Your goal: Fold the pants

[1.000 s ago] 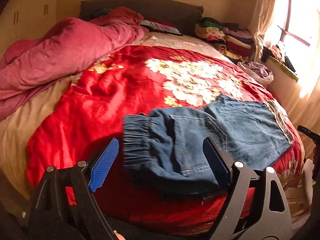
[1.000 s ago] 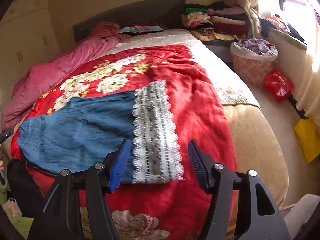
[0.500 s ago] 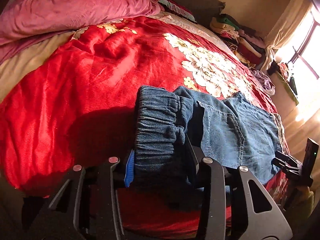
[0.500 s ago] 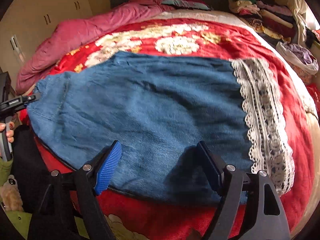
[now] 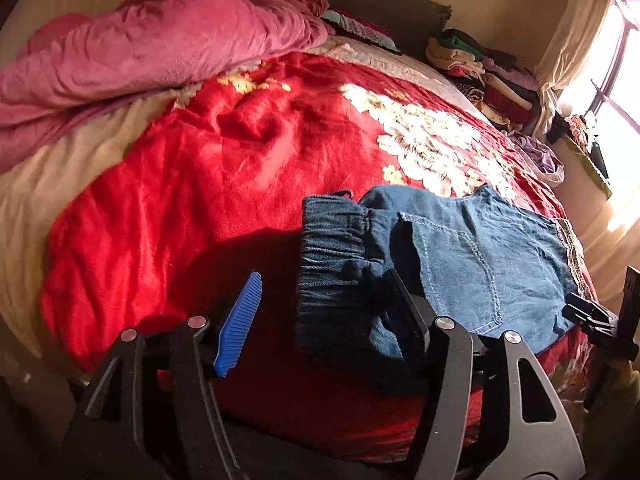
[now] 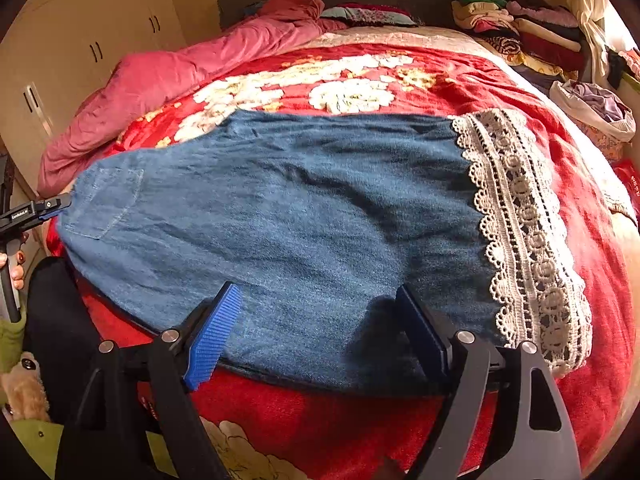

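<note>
Blue denim pants (image 6: 304, 216) with a white lace hem (image 6: 528, 240) lie flat across the red floral blanket (image 5: 200, 184). In the left wrist view the elastic waistband (image 5: 332, 256) is bunched at the pants' left end. My left gripper (image 5: 324, 312) is open, its jaws either side of the waistband's near edge, not closed on it. My right gripper (image 6: 320, 332) is open, its jaws over the pants' near edge close to the lace hem. Each gripper shows at the edge of the other's view.
A pink duvet (image 5: 140, 52) is heaped at the back left of the bed. Folded clothes (image 6: 520, 28) are stacked at the back right by the headboard. A laundry basket (image 6: 596, 108) stands beside the bed on the right. Cupboards (image 6: 80, 40) line the left wall.
My left gripper had closed on the waistband half a second ago and has now opened and drawn back a little. My right gripper moved from the lace hem to over the denim.
</note>
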`<action>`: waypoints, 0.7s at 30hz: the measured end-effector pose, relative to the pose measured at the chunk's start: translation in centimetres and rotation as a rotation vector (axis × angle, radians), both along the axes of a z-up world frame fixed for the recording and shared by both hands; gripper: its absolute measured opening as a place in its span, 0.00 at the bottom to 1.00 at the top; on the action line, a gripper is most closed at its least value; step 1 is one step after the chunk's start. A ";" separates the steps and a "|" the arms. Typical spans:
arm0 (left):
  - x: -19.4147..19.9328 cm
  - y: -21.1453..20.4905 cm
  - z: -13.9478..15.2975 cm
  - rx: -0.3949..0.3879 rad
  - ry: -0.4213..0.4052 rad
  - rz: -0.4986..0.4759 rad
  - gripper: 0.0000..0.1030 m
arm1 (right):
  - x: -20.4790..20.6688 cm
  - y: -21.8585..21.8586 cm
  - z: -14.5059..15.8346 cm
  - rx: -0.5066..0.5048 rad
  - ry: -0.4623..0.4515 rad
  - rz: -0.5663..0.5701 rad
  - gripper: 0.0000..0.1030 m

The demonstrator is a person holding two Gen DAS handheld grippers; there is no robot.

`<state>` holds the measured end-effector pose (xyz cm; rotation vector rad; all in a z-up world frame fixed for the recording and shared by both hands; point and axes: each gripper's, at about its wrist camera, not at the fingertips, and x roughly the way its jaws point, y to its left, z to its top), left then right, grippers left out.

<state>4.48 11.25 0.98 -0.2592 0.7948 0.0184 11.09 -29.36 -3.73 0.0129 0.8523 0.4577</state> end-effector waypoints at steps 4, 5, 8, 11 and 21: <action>-1.1 -1.5 3.2 0.055 -0.084 -0.019 0.57 | -0.9 -1.3 2.0 0.007 -0.081 -0.035 0.77; -1.0 -2.1 3.6 0.061 -0.094 -0.036 0.58 | -0.9 -1.6 2.4 0.002 -0.095 -0.049 0.78; 0.0 -5.0 4.0 0.087 -0.096 -0.116 0.63 | -0.4 -2.2 3.1 -0.002 -0.114 -0.075 0.78; 1.7 -8.2 3.4 0.090 -0.077 -0.206 0.66 | 0.7 -1.7 3.4 -0.021 -0.117 -0.069 0.78; 8.0 -16.9 -3.6 0.141 0.100 -0.395 0.76 | 7.0 3.5 1.6 -0.129 -0.058 0.044 0.81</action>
